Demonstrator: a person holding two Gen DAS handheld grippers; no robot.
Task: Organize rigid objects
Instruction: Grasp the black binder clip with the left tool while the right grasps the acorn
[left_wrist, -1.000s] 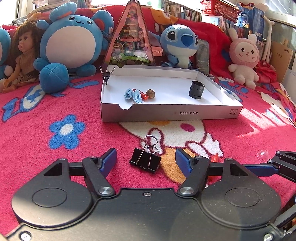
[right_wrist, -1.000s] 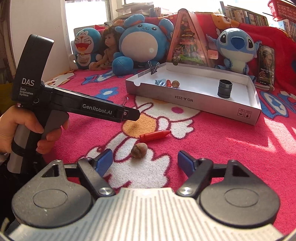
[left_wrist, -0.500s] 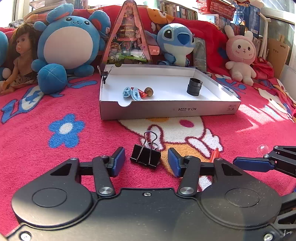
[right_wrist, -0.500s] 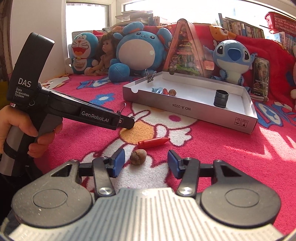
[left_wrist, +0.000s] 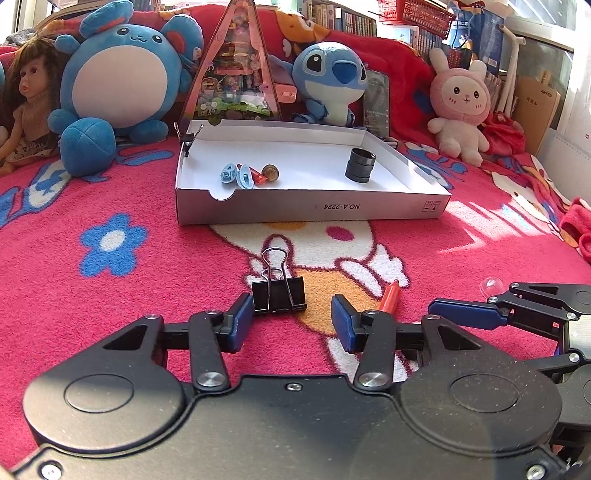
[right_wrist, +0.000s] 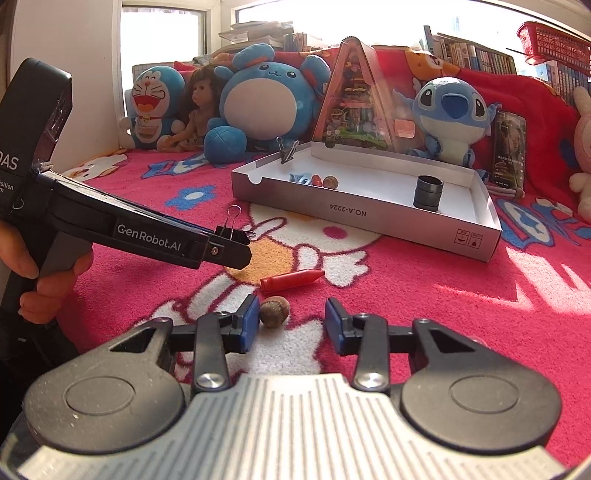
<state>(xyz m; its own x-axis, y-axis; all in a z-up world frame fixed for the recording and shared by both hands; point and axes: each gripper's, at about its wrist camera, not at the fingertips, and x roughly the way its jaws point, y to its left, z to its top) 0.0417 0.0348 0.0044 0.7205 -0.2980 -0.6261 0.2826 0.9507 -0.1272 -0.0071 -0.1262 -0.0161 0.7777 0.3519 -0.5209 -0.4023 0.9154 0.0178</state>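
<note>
A black binder clip (left_wrist: 279, 295) lies on the pink blanket between the tips of my left gripper (left_wrist: 291, 322). Its left edge is at the left pad (left_wrist: 240, 323); the right pad stands apart. The jaws are closing, not pressing. In the right wrist view a brown acorn (right_wrist: 274, 312) sits between the fingers of my right gripper (right_wrist: 291, 324), close to the left pad (right_wrist: 248, 325). These jaws are closing too, with a gap on the right. A red crayon (right_wrist: 291, 280) lies just beyond the acorn.
A white cardboard box (left_wrist: 306, 210) stands ahead, holding blue clips (left_wrist: 236, 174), a small acorn (left_wrist: 270, 172) and a black ring stack (left_wrist: 360, 165). Plush toys (left_wrist: 122, 85) and a doll line the back. A hand (right_wrist: 44, 291) holds the left gripper's handle.
Both grippers' jaws have narrowed, the left around the binder clip and the right around the acorn. Both views have drawn slightly closer to their objects.
</note>
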